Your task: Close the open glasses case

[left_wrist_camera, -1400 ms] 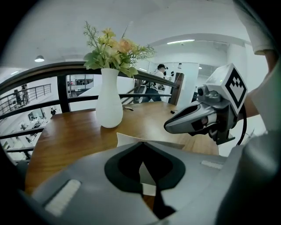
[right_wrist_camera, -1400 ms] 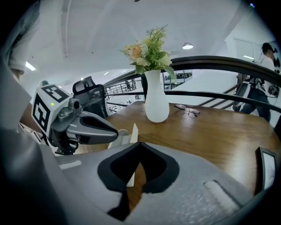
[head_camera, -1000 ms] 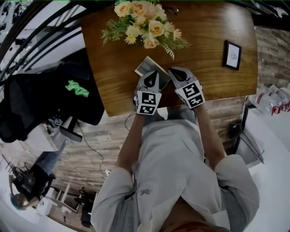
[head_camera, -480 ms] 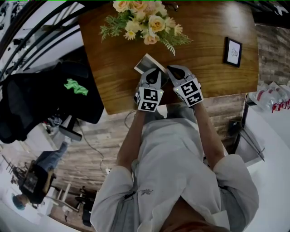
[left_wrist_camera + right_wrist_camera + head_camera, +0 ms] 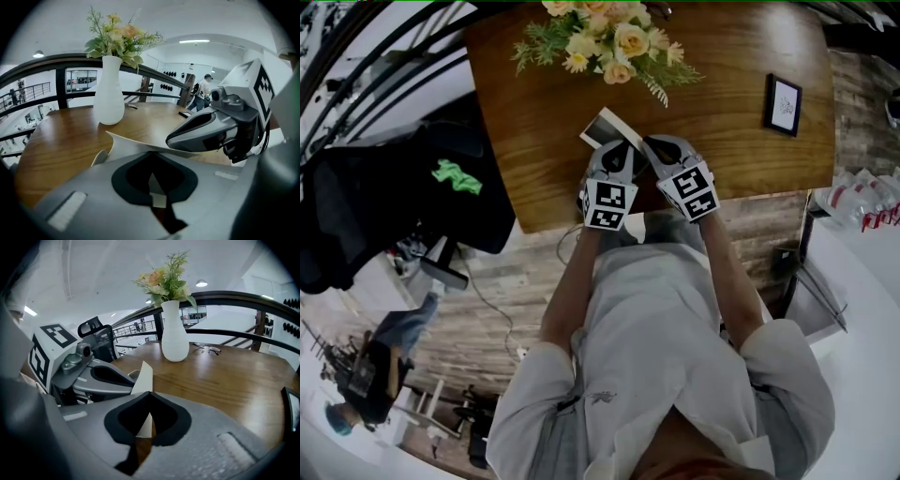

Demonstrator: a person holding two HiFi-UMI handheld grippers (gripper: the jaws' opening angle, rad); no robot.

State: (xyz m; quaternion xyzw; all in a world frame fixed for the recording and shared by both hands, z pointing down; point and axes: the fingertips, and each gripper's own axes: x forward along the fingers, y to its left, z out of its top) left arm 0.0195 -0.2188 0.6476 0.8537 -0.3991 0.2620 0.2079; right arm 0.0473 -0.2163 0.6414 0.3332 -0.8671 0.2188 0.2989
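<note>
The glasses case [image 5: 602, 127] is a pale, flat folding case lying near the front edge of the wooden table [image 5: 731, 159]. Both grippers meet over it. My left gripper [image 5: 621, 150] is shut, and a pale flap of the case [image 5: 125, 142] runs across its tips [image 5: 151, 153]. My right gripper [image 5: 649, 146] is shut too, with an upright edge of the case [image 5: 143, 375] passing between its tips [image 5: 149, 393]. Each gripper shows in the other's view: the right gripper [image 5: 206, 131] and the left gripper [image 5: 108, 376]. The inside of the case is hidden.
A white vase [image 5: 108, 93] of flowers [image 5: 609, 42] stands at the far side of the table. Loose spectacles [image 5: 206, 348] lie behind the vase [image 5: 174, 336]. A small framed picture [image 5: 781, 111] stands at the right. A dark railing runs behind the table.
Both grippers stay pressed together at the case and have edged slightly forward over the table. The head view has shifted a little.
</note>
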